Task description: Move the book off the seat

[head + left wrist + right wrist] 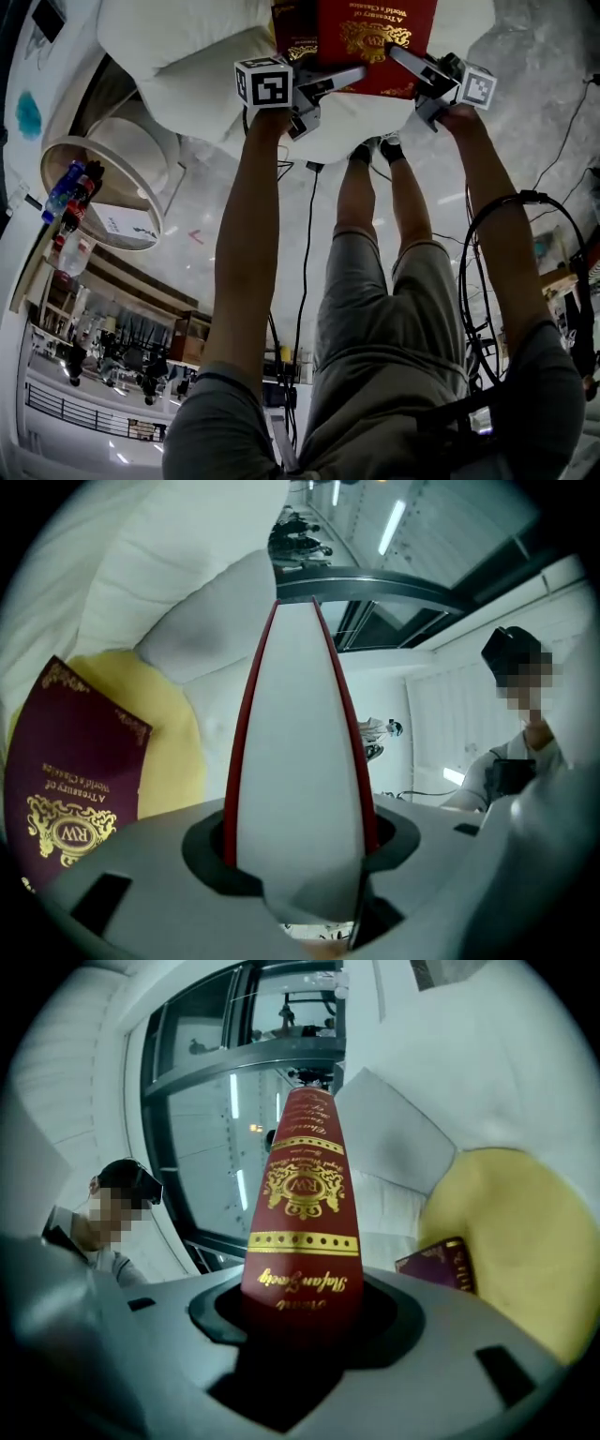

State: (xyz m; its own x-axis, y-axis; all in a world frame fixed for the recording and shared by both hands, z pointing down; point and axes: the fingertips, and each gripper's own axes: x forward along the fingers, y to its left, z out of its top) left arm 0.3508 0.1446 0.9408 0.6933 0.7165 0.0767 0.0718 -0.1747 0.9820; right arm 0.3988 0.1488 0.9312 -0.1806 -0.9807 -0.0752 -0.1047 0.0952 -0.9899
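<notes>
A red book with gold lettering is held between both grippers over the white seat. My left gripper clamps its left side; in the left gripper view the white page edge stands framed by the red covers between the jaws. My right gripper clamps the right side, and the gold-printed spine fills its jaws. A second, darker maroon book lies on a yellow cushion. In the right gripper view a corner of the maroon book shows beside that cushion.
A round side table with bottles stands left of the seat. Black cables run across the pale floor, and a cable loop hangs by my right arm. My legs stand close to the seat. A person stands nearby.
</notes>
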